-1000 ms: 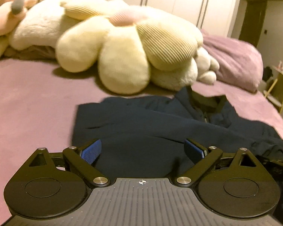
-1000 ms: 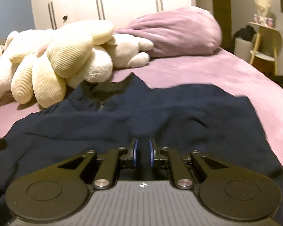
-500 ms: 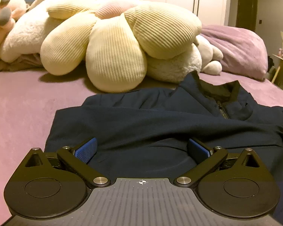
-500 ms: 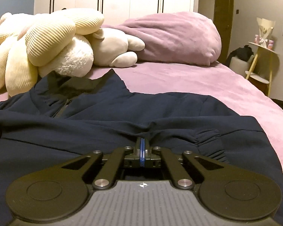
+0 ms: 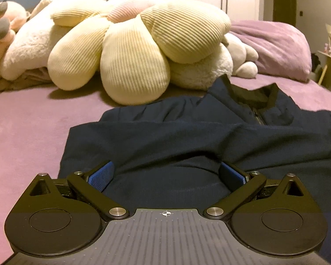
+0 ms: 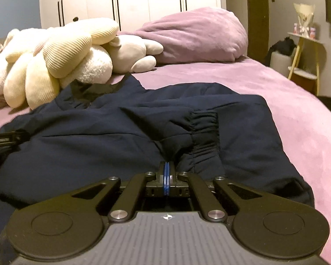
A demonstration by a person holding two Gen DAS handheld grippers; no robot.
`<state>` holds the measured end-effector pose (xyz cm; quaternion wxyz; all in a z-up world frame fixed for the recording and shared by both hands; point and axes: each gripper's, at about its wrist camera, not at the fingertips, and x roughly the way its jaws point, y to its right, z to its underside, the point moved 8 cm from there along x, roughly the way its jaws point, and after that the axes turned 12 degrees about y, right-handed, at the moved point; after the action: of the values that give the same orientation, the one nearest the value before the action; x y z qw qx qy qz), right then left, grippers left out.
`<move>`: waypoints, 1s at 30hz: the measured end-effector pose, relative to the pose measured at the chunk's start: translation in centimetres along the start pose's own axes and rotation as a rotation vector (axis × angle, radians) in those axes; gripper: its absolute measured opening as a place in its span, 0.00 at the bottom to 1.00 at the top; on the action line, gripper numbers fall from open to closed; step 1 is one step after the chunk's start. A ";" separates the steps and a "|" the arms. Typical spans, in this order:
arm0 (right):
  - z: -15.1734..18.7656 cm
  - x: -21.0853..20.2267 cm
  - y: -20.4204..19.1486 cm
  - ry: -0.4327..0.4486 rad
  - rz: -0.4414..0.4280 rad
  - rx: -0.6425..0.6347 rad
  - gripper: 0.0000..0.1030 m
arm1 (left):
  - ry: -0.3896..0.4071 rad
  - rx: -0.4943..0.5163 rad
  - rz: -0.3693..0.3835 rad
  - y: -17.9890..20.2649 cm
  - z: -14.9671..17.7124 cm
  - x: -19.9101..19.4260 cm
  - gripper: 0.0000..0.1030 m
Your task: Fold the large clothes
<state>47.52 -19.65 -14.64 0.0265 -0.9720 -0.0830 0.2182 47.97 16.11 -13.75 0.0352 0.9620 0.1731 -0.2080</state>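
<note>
The dark blue jacket (image 6: 125, 137) lay spread on the bed (image 6: 286, 101), collar toward the pillow end, its long axis running away from both grippers. The right gripper (image 6: 166, 172) had its jaws clenched on a fold beside the elastic cuff (image 6: 206, 137). The left gripper (image 5: 165, 174) hung over the jacket's near left part, jaws released, gripping nothing.

Matt navy cloth jacket (image 5: 187, 141), ribbed plush flower cushion (image 5: 134, 50), velvety bedspread (image 6: 286, 101)
</note>
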 end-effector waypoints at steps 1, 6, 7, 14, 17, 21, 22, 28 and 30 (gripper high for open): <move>-0.1 0.3 -0.2 0.000 0.010 -0.022 0.00 | -0.002 0.010 0.004 0.0 0.1 -0.4 1.00; -0.1 0.9 -0.4 0.000 0.011 -0.049 0.00 | -0.031 0.006 0.009 -0.6 0.6 -2.4 1.00; -0.1 0.9 -0.4 0.000 0.012 -0.050 0.00 | -0.037 0.001 0.009 -0.7 0.7 -2.9 1.00; -1.3 -3.1 0.7 -0.052 -0.037 0.194 0.21 | -0.049 0.000 0.035 -1.6 1.1 -7.3 1.00; -0.8 -7.1 3.3 -0.055 -0.056 0.504 0.74 | -0.048 -0.055 0.049 -1.9 1.6 -9.3 1.00; 1.9 -7.9 5.9 -0.115 -0.061 0.792 0.72 | -0.070 -0.090 0.047 -1.5 1.8 -9.6 1.00; 2.1 -7.6 6.1 -0.124 -0.047 0.815 0.69 | -0.077 -0.082 0.042 -1.4 1.8 -9.4 1.00; 1.6 -3.6 5.1 -0.189 -0.021 0.789 0.25 | -0.113 -0.029 -0.007 -1.3 2.0 -7.9 1.00; 1.4 -2.7 5.1 -0.194 -0.017 0.773 0.22 | -0.124 0.007 -0.032 -1.5 2.3 -7.3 1.00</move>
<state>45.25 -25.07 -15.23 0.3842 -0.8646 -0.0052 0.3238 40.27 14.88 -12.85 0.0391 0.9445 0.1854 -0.2684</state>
